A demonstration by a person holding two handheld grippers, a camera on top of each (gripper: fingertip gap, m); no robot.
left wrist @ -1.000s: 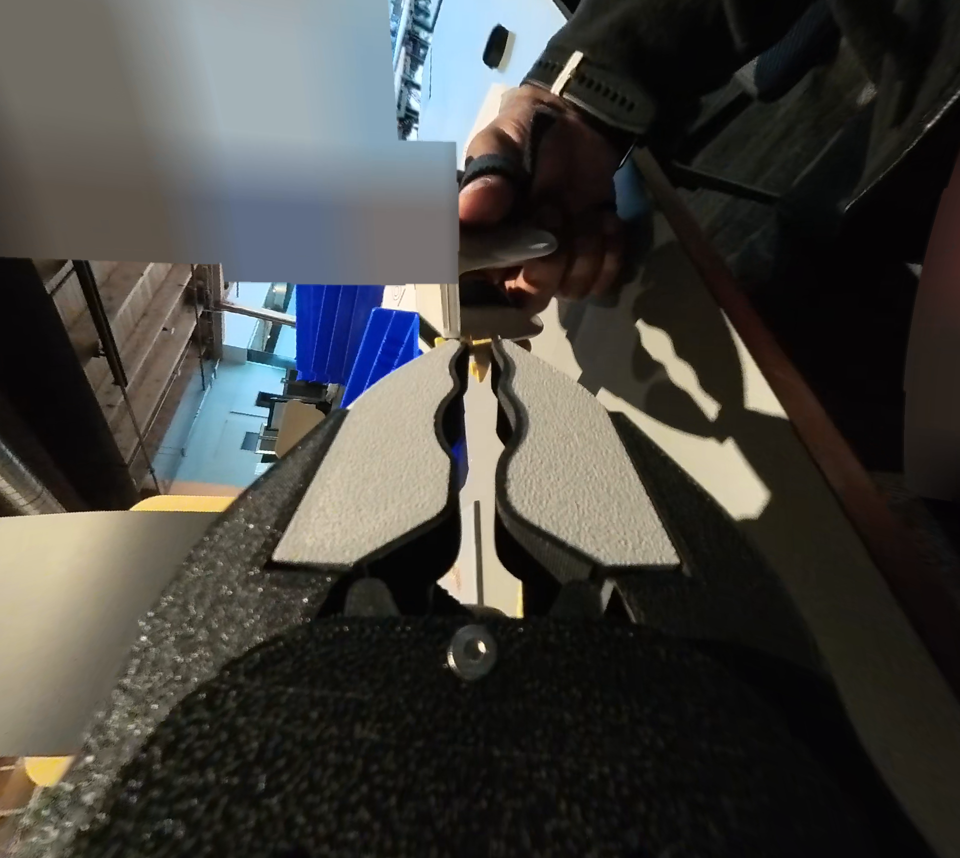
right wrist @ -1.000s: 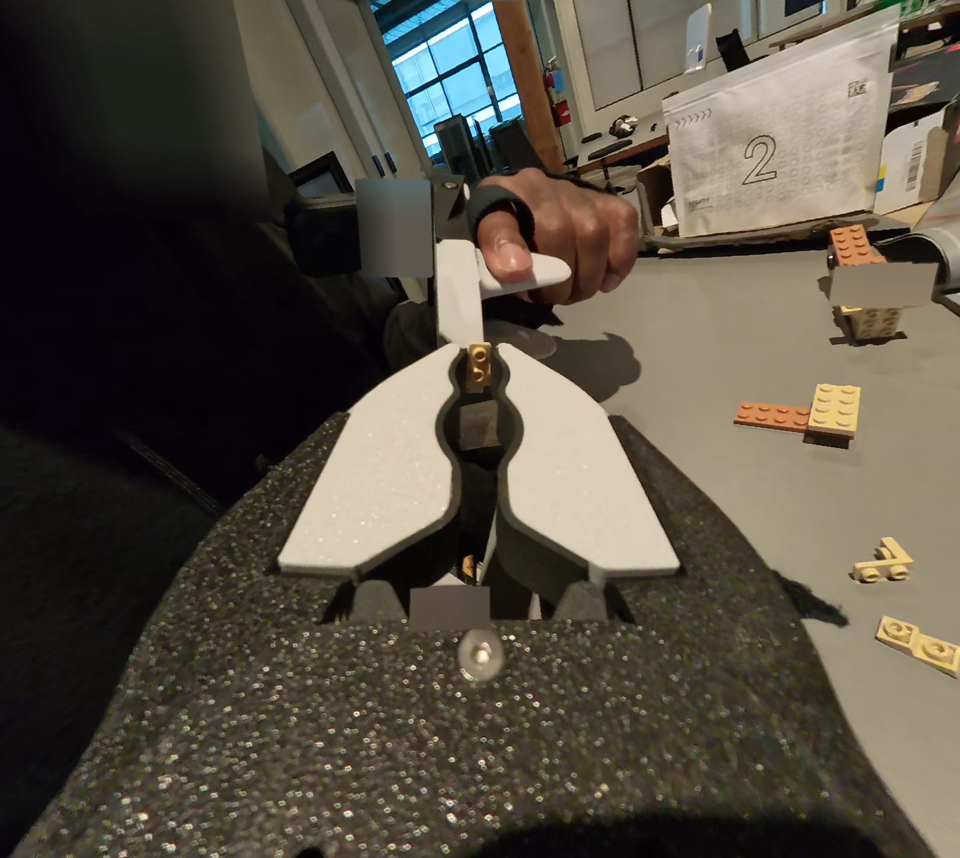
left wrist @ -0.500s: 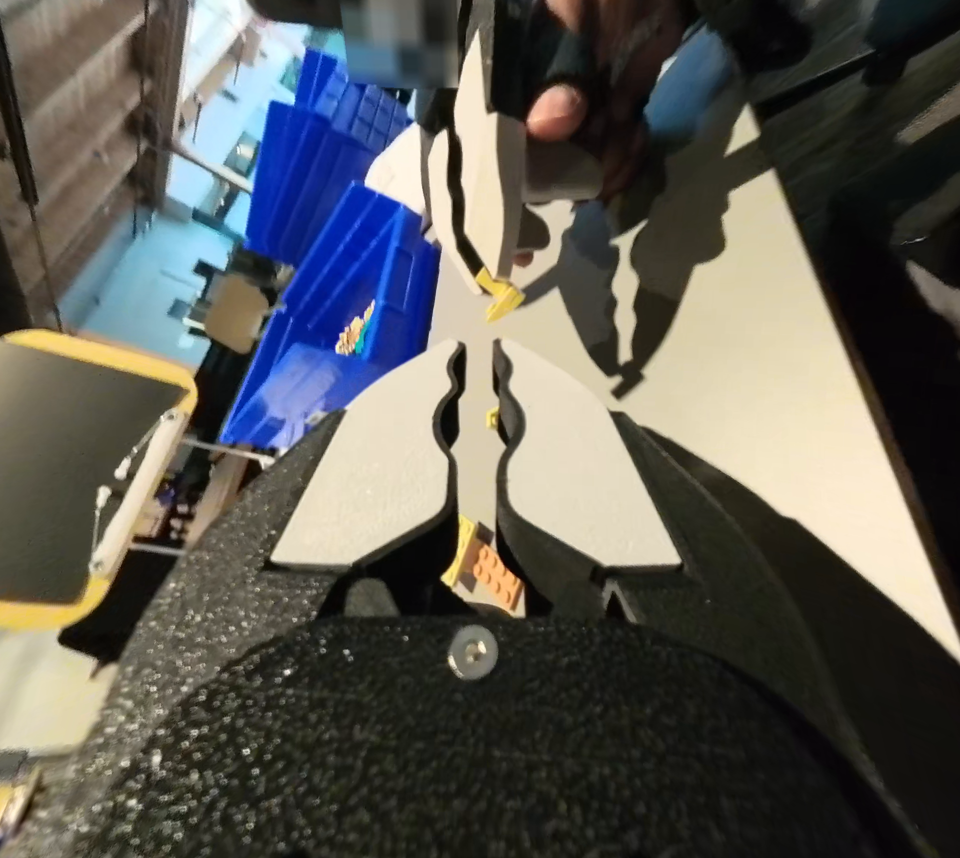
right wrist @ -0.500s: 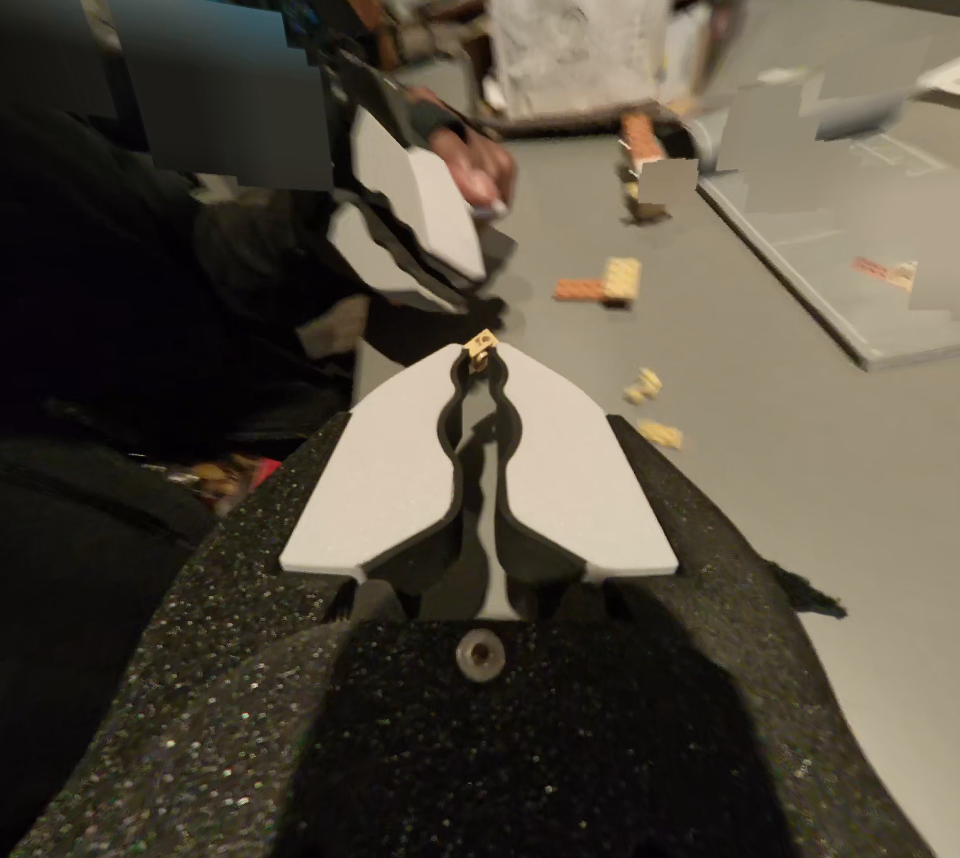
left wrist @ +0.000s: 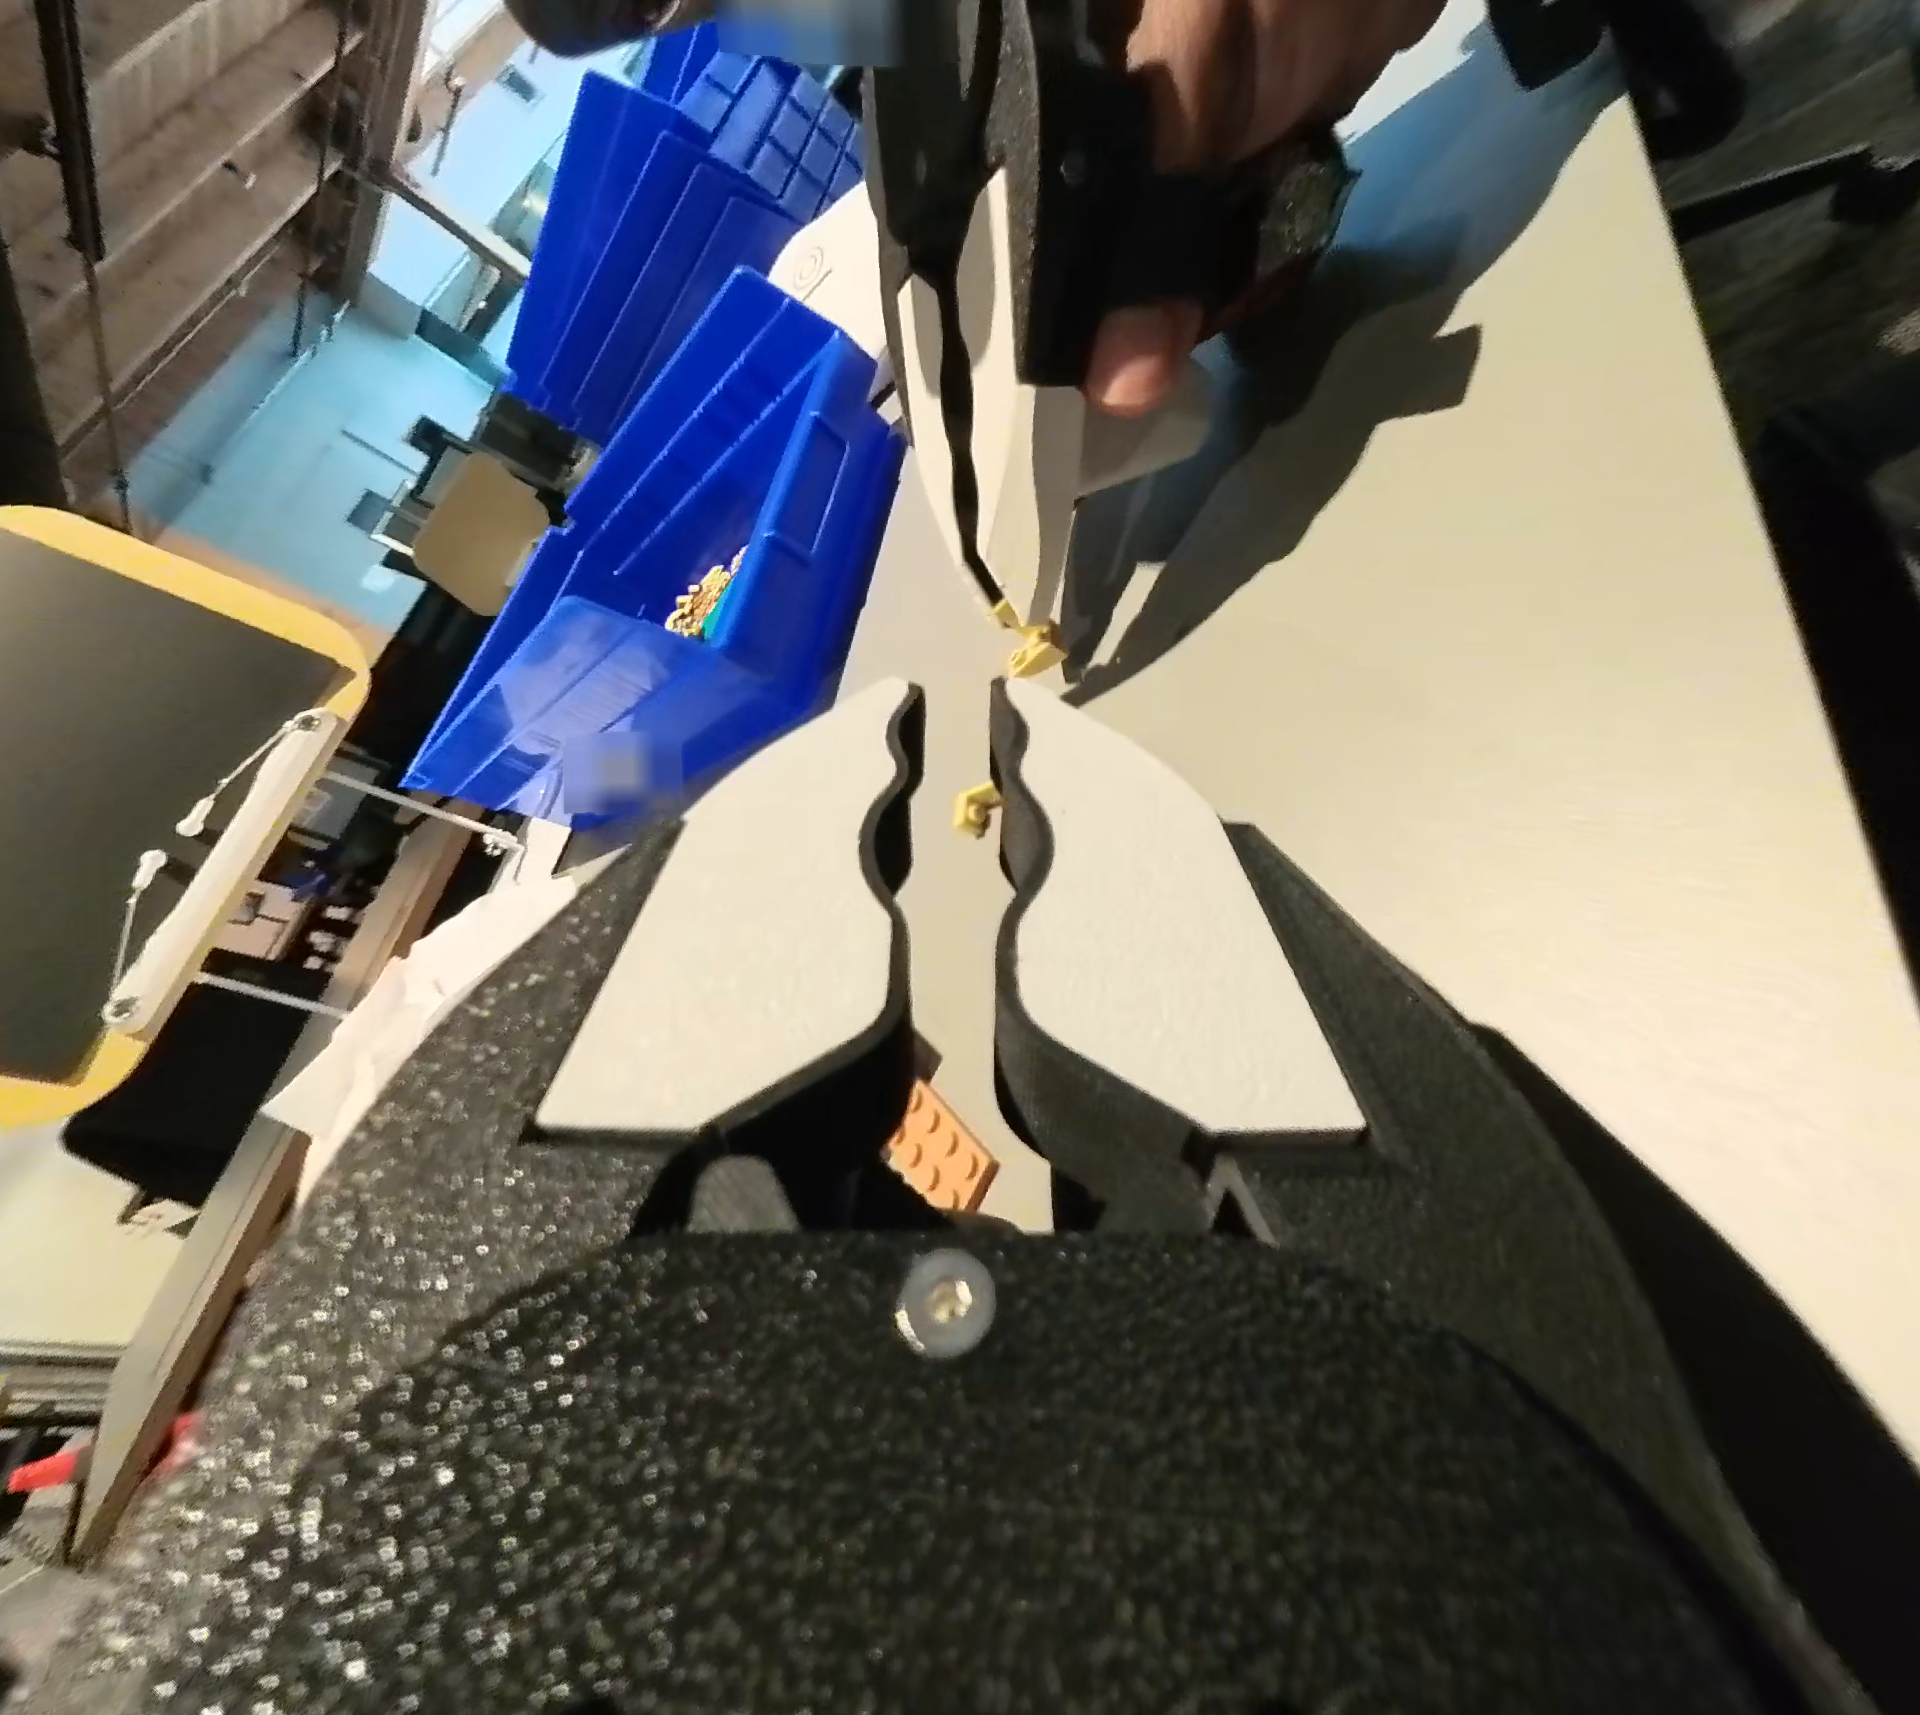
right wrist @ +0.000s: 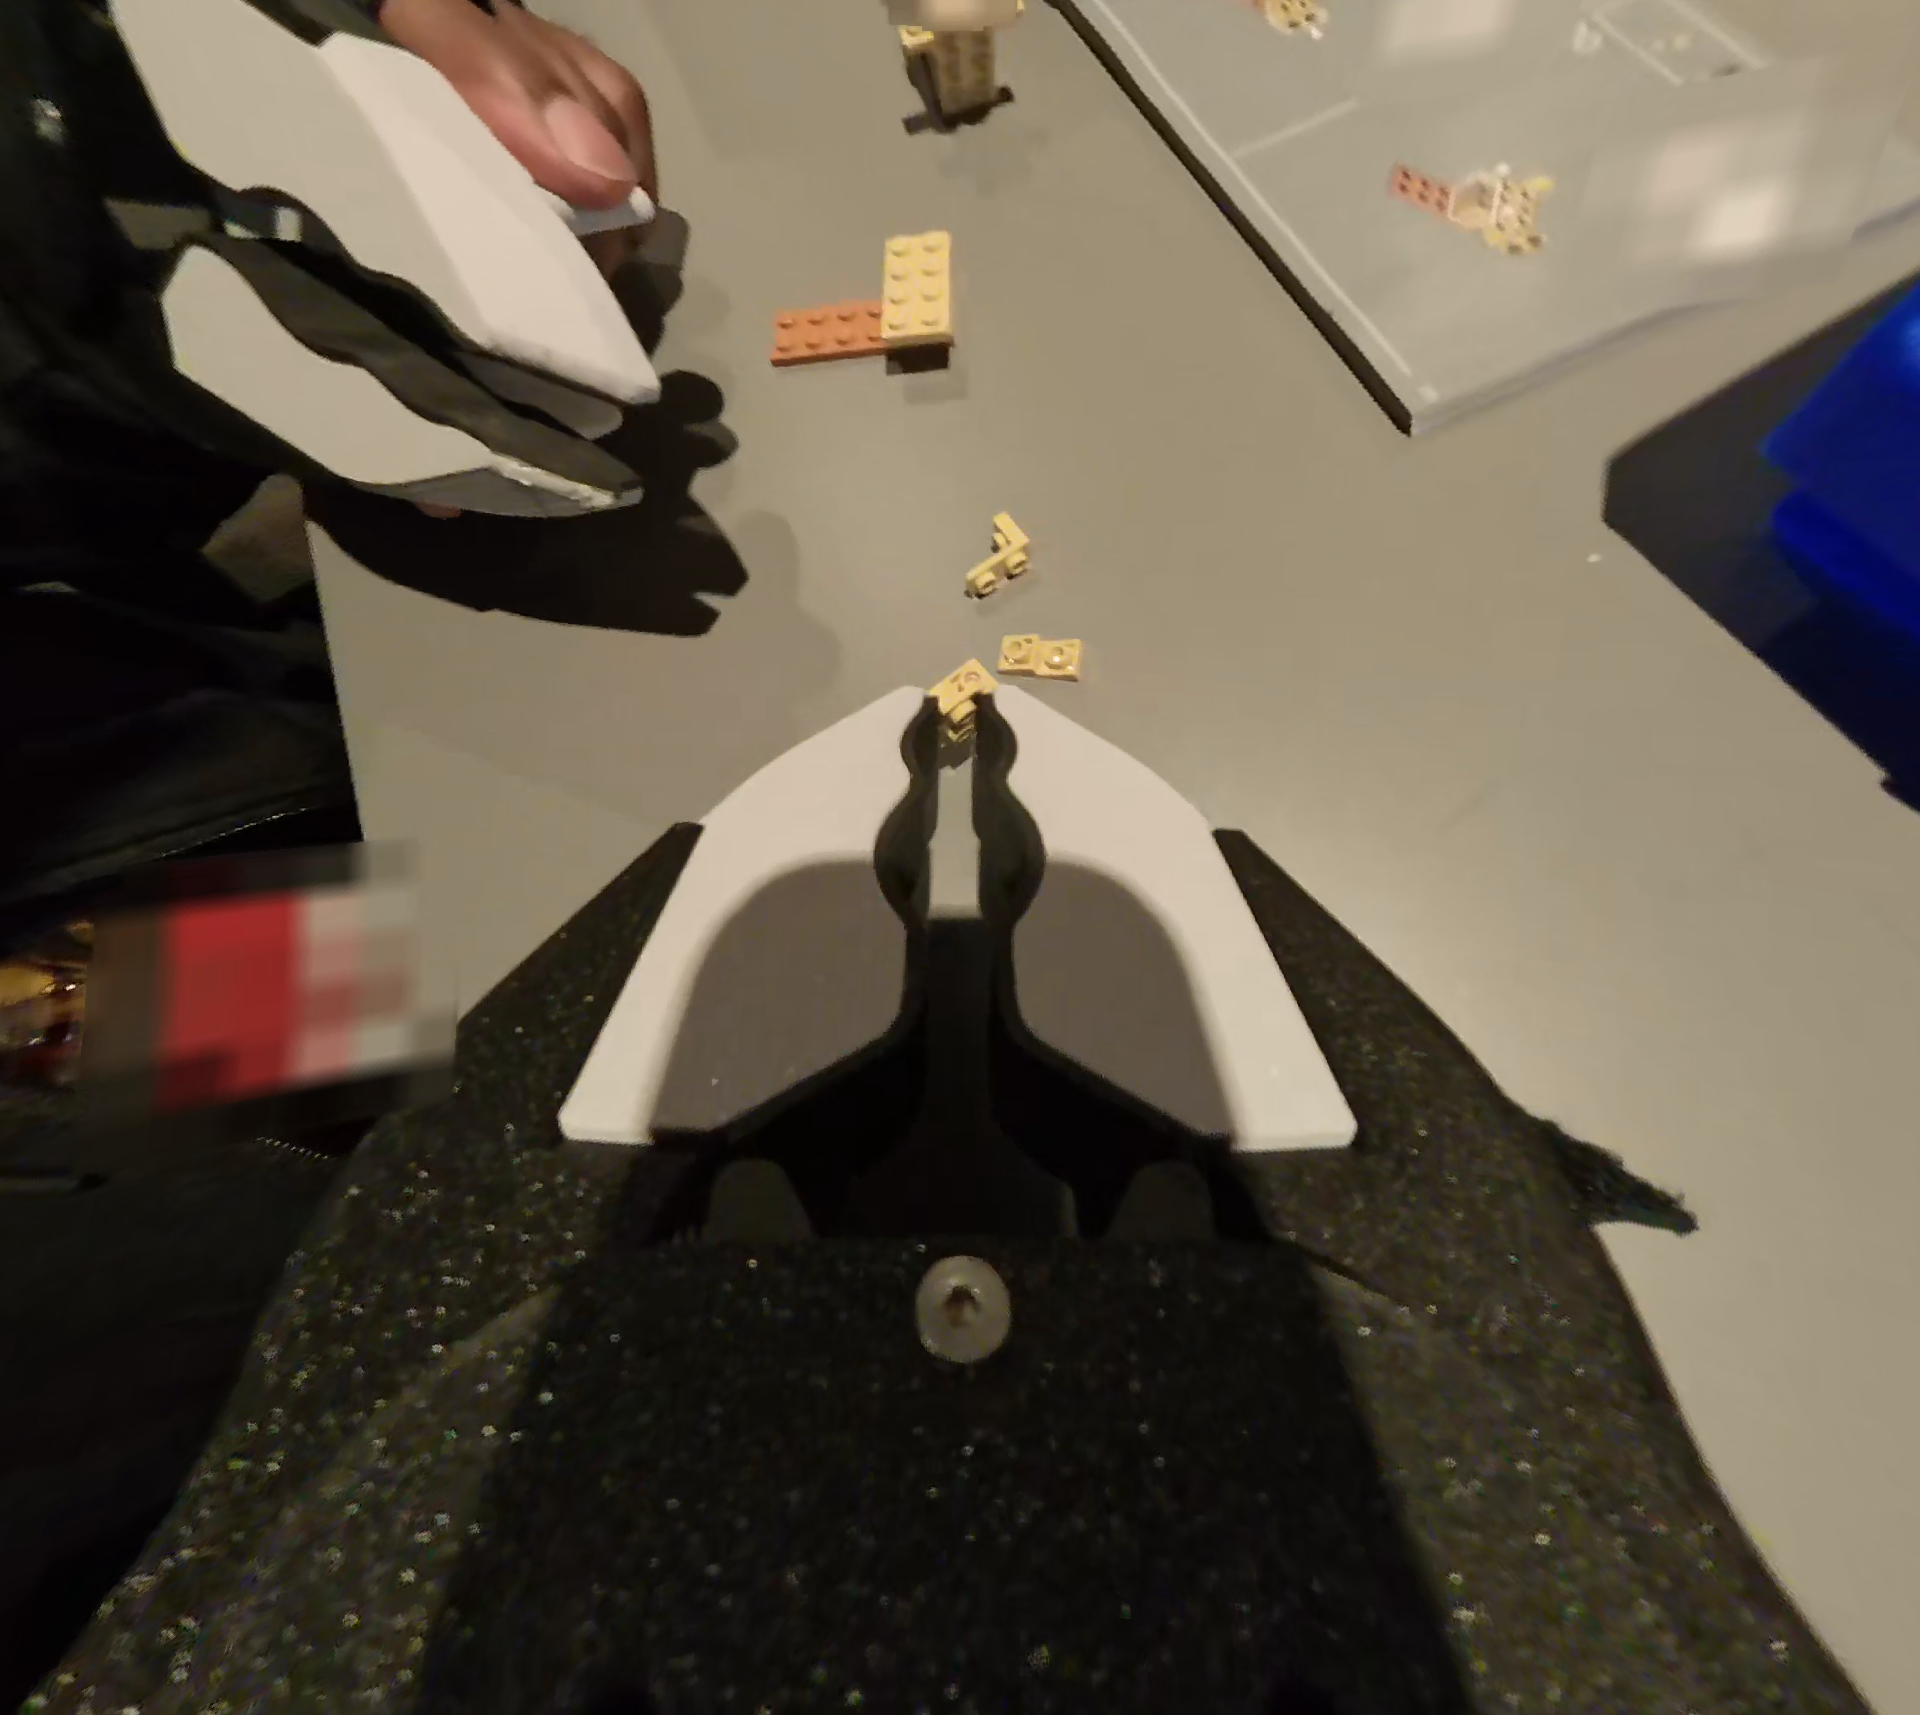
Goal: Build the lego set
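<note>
Left fingers spread and empty, right fingers pinching a small tan lego piece over the grey table.

My left gripper [right wrist: 623, 429] hovers at the left above the grey table [right wrist: 1247, 730], jaws parted, nothing between them. Right of it lie a brown plate with a tan brick [right wrist: 883, 304] on its end, then a small tan bracket [right wrist: 1000, 559] and a flat tan plate [right wrist: 1039, 657]. My right gripper [right wrist: 961, 699] clamps the tan lego piece [right wrist: 961, 694] just beside that plate. Farther right lies the instruction booklet [right wrist: 1455, 211].

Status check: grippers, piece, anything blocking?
Right gripper shut on small tan lego piece, over flat tan two-stud plate. Left gripper open, empty. Nothing blocking.
</note>
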